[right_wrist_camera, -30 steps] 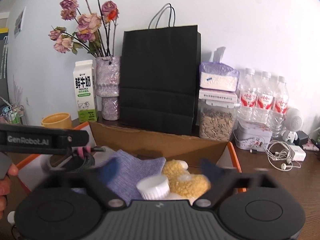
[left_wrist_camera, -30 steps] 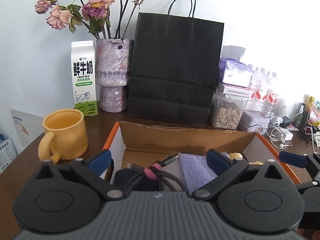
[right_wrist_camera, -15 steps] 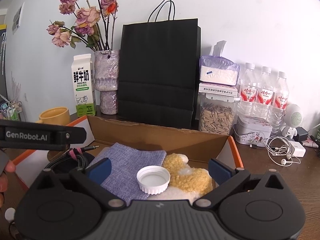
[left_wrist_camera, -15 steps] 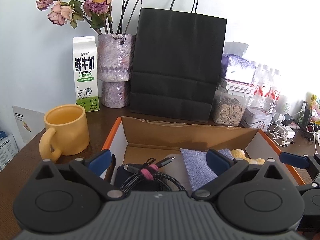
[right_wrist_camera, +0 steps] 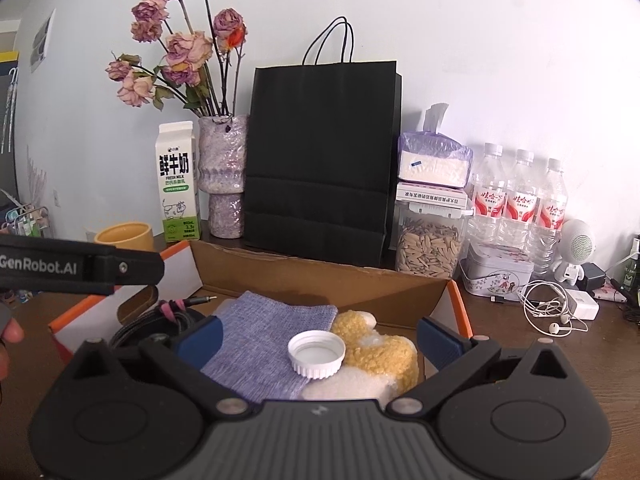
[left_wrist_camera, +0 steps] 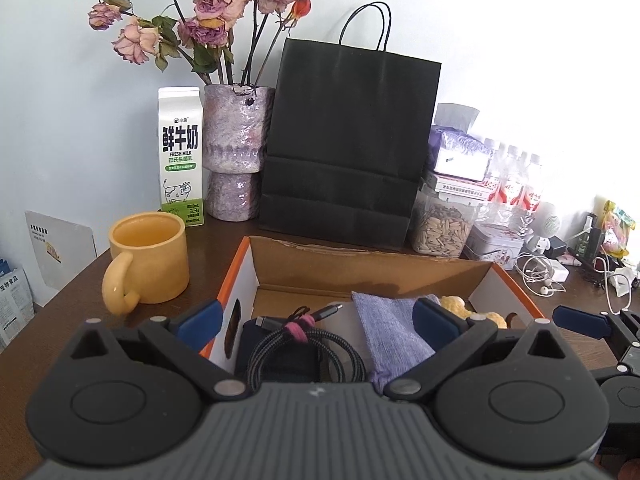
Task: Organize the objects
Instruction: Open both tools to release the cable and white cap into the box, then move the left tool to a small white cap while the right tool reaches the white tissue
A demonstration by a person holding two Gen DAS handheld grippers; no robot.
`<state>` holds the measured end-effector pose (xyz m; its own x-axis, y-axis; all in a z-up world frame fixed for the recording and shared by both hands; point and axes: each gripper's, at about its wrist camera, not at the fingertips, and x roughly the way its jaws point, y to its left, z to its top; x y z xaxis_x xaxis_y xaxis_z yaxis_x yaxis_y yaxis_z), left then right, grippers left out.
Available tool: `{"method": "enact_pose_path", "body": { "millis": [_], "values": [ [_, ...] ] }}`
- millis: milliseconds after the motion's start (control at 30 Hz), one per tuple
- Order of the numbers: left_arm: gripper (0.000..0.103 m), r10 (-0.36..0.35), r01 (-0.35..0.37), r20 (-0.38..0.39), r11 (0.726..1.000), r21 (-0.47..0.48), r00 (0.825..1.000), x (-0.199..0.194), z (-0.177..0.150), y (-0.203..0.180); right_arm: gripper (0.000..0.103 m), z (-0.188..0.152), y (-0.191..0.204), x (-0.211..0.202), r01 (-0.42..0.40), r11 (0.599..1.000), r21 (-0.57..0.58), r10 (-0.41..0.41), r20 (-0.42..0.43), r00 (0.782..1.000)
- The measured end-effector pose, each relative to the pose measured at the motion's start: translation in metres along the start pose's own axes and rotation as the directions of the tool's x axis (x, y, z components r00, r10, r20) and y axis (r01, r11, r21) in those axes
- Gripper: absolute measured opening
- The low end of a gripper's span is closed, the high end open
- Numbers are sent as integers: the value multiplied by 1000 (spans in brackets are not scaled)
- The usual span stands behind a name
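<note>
An open cardboard box (left_wrist_camera: 372,268) with orange edges (right_wrist_camera: 328,280) holds a black coiled cable (left_wrist_camera: 304,344) tied with a pink strap, a blue-grey cloth (right_wrist_camera: 264,336) and a yellow-and-white plush (right_wrist_camera: 384,354). A white bottle cap (right_wrist_camera: 316,354) lies rim up where the cloth meets the plush. My right gripper (right_wrist_camera: 320,338) hovers open just above the cap, touching nothing. My left gripper (left_wrist_camera: 316,320) is open over the box's left half, above the cable. One finger (right_wrist_camera: 120,270) of the left gripper crosses the right wrist view at the left.
Behind the box stand a black paper bag (left_wrist_camera: 348,140), a vase of dried roses (left_wrist_camera: 236,152), a milk carton (left_wrist_camera: 180,156) and a seed jar (left_wrist_camera: 440,228). A yellow mug (left_wrist_camera: 148,256) sits left of the box. Water bottles (right_wrist_camera: 520,200), a tin (right_wrist_camera: 500,276) and earphones (right_wrist_camera: 548,308) crowd the right.
The right gripper's fingers have spread wider, and the white cap lies free in the box. Both views have drawn back and up a little.
</note>
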<state>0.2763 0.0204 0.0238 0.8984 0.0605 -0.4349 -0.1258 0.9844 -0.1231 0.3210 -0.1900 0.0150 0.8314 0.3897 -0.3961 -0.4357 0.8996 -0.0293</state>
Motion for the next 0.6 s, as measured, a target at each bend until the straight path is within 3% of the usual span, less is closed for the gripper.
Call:
{"method": "enact_pose_path", "body": {
  "millis": [600],
  "values": [
    [103,44,-42,-60,999,27,997,-60,-49,27,103,-49,11,-73,25,1000,-6,-25,-70,997]
  ]
}}
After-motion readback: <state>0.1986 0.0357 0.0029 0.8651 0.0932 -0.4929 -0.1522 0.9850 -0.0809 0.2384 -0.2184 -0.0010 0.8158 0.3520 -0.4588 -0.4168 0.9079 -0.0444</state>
